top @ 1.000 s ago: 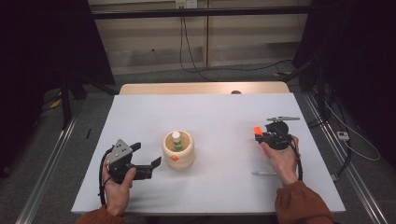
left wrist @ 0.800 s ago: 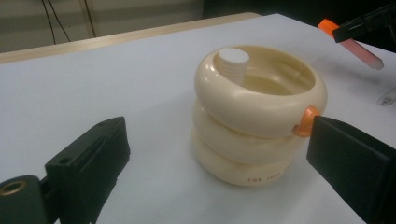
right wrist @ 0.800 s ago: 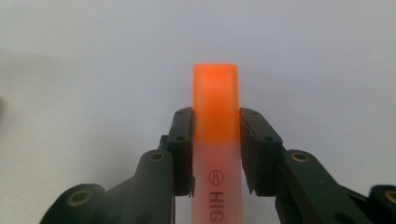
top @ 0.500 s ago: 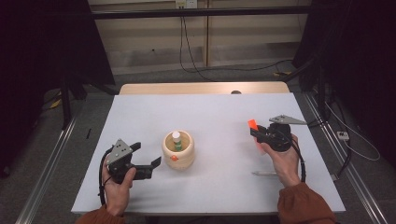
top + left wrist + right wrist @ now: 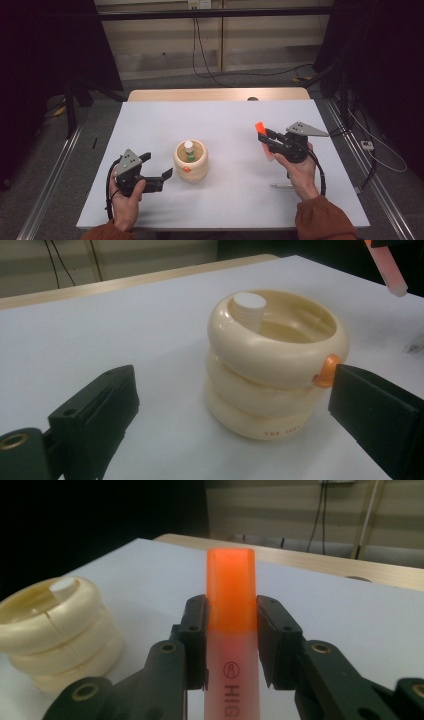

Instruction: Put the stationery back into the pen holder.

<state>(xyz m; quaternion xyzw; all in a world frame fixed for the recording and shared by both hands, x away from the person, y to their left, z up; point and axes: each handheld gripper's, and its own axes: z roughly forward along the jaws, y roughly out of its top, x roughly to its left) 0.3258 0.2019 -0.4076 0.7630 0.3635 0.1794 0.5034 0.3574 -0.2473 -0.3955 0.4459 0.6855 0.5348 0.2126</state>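
Observation:
A cream ringed holder (image 5: pixel 190 161) (image 5: pixel 272 375) (image 5: pixel 55 630) stands mid-table with a white-capped item (image 5: pixel 188 146) (image 5: pixel 249 305) upright inside and an orange knob (image 5: pixel 328 371) on its side. My left gripper (image 5: pixel 159 174) (image 5: pixel 240 430) is open, its jaws on either side of the holder's front, low above the table. My right gripper (image 5: pixel 265 140) (image 5: pixel 231 630) is shut on an orange highlighter (image 5: pixel 262 137) (image 5: pixel 230 625), held upright above the right part of the table, cap end up.
The white table (image 5: pixel 225 120) has a wooden strip (image 5: pixel 215 95) along its far edge. A thin pen-like object (image 5: pixel 282 186) lies near the right forearm. Cables and black stands sit on the floor beyond the table.
My right gripper has carried the highlighter leftward and a little up, toward the holder. The left gripper has stayed in place.

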